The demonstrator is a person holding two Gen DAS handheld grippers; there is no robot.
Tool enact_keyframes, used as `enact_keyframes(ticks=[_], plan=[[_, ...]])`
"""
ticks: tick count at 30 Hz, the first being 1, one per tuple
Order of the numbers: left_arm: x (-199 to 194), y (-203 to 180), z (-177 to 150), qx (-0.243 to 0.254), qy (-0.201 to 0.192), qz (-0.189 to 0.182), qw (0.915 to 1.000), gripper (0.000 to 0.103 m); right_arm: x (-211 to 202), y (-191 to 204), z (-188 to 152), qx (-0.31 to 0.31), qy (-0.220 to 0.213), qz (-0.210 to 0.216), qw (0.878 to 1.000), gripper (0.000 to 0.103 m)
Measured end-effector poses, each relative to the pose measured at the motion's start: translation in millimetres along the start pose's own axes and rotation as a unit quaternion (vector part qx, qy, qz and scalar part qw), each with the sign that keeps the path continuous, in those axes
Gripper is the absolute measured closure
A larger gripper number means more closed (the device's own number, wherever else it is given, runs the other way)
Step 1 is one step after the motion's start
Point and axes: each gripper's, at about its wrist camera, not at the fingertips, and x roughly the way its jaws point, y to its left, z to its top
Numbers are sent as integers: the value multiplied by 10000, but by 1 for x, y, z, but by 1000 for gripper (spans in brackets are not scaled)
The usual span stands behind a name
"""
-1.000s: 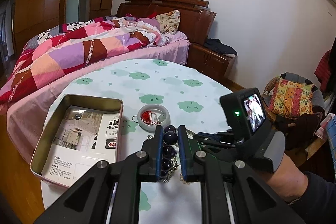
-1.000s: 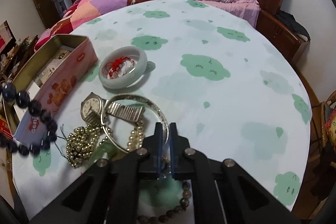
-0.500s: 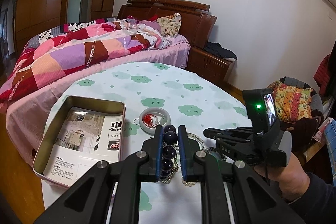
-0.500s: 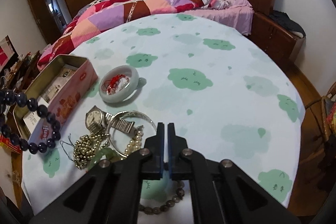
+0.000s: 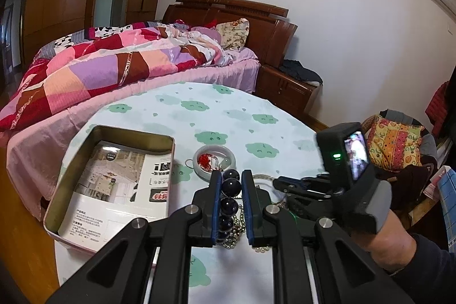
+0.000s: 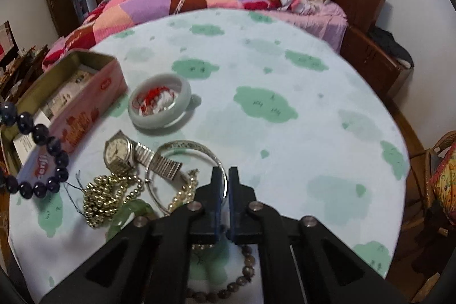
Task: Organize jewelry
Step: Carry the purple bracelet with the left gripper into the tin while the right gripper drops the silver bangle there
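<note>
Left fingers: my left gripper (image 5: 230, 181) is clamped on a string of dark beads (image 5: 229, 204), which runs in a line between the two blue-edged fingers at lower centre of the left wrist view.
Dark beads, other view: the same strand hangs as a loop at the far left edge of the right wrist view (image 6: 42, 158), in front of the tin's pink side.
Right fingers: my right gripper (image 6: 224, 175) is drawn nearly together, only a narrow slit between the fingers, and it holds nothing; it sits low over the pile, just at the rim of the silver bangle (image 6: 185, 146).
Right gripper from the left view: its black body (image 5: 310, 187) shows at right centre, carried by my hand (image 5: 390, 244).
Pile: a wristwatch (image 6: 119, 154) with a metal band, gold beads (image 6: 102, 195), a pearl strand (image 6: 182, 194) and a green piece (image 6: 128, 214) lie bunched at lower left of the right wrist view, touching one another.
Brown bracelet: (image 6: 233, 281) at the bottom edge, partly hidden under my gripper.
Jade bangle: (image 6: 159, 101) upper left of the pile, apart from it, with red cord inside.
Tin: (image 5: 68, 158) open, at left on the bench (image 6: 285, 70), lined with printed paper.
Beyond: a bed (image 5: 94, 70) with a patchwork quilt in the upper part of both views.
</note>
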Motion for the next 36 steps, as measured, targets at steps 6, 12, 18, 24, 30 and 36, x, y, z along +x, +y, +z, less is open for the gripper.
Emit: enact_keyframes(ticks=[6,12,18,24,30,36], plan=[[-7,7,4,-80,-102,63,9999,90,-30,-7,11,78,-395,-5,9992,97],[-13,21,15,-86,-200,209,9995,90,-46,1,34,44,-589,226,9980,97],[-20,46,33,-96,-358,503,9980,89,-43,34,54,-238,-676,555,9959,97],[-13,85,44,-339,-317,713,9964,89,-33,71,72,-475,-711,865,9926,97],[8,107,46,-382,-194,846,9955,89,-14,105,84,-725,-717,926,9905,97],[35,124,47,-431,-5,1026,9938,89,14,124,90,-778,-533,911,9914,97]])
